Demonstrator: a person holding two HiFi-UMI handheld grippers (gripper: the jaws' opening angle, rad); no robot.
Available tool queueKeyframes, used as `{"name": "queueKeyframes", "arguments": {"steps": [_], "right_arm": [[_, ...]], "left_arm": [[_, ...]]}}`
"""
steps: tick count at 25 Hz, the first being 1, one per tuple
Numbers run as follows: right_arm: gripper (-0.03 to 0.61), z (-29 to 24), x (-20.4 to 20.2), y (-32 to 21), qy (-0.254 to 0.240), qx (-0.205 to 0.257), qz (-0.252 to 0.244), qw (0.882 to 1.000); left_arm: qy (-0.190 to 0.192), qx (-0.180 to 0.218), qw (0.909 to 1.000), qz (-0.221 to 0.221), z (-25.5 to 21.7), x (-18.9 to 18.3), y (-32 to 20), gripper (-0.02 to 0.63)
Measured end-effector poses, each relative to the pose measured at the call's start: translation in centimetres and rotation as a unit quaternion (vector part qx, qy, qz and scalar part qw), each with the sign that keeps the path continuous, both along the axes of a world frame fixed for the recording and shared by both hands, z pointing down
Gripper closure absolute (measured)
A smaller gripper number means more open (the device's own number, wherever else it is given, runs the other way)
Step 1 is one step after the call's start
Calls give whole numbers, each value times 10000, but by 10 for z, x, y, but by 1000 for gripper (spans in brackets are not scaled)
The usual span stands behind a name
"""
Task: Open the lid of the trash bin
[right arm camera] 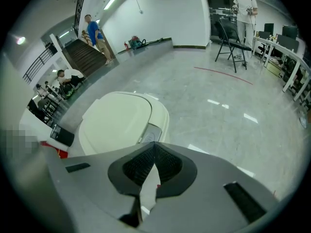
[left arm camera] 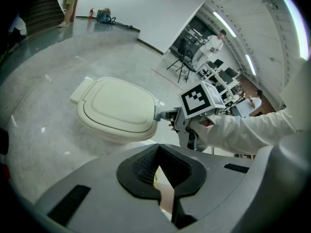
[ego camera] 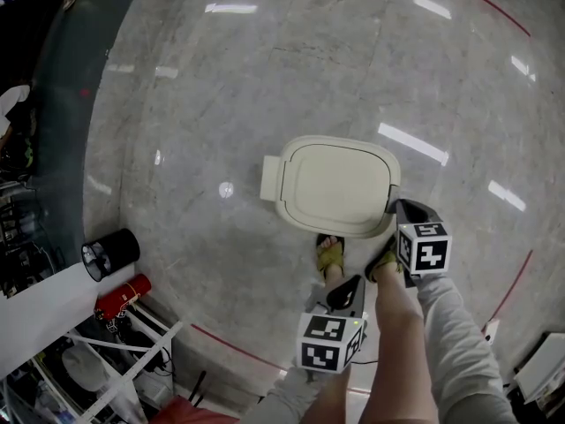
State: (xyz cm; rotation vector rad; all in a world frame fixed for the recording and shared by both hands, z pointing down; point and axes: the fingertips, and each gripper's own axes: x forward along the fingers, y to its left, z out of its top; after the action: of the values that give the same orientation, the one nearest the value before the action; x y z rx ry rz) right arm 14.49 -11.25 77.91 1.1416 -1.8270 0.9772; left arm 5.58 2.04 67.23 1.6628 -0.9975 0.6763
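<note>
The cream trash bin (ego camera: 335,184) stands on the marble floor with its lid (left arm camera: 116,106) down flat. My right gripper (ego camera: 391,204) is shut, and its tips rest against the grey latch (right arm camera: 147,131) on the bin's front rim. The left gripper view shows those tips (left arm camera: 162,114) touching the lid's edge. My left gripper (ego camera: 355,281) is shut on nothing and hangs nearer to me than the bin, above a sandalled foot (ego camera: 330,256), apart from the bin. Seen in their own views, the left gripper (left arm camera: 158,147) and right gripper (right arm camera: 154,143) both have their jaws together.
A black cylinder (ego camera: 110,254) and a red extinguisher (ego camera: 124,297) lie by a white rack (ego camera: 132,352) at the lower left. A red floor line (ego camera: 229,347) runs near my feet. A folding chair (right arm camera: 231,40) and people stand far off.
</note>
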Motion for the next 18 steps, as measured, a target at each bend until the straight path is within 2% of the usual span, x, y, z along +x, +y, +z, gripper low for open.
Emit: {"name": "queueKeyframes", "arguments": {"steps": [18], "right_arm": [[581, 2, -2, 0, 356, -112, -77, 9993]], "left_arm": [[22, 81, 9999, 57, -9, -7, -11, 609]]}}
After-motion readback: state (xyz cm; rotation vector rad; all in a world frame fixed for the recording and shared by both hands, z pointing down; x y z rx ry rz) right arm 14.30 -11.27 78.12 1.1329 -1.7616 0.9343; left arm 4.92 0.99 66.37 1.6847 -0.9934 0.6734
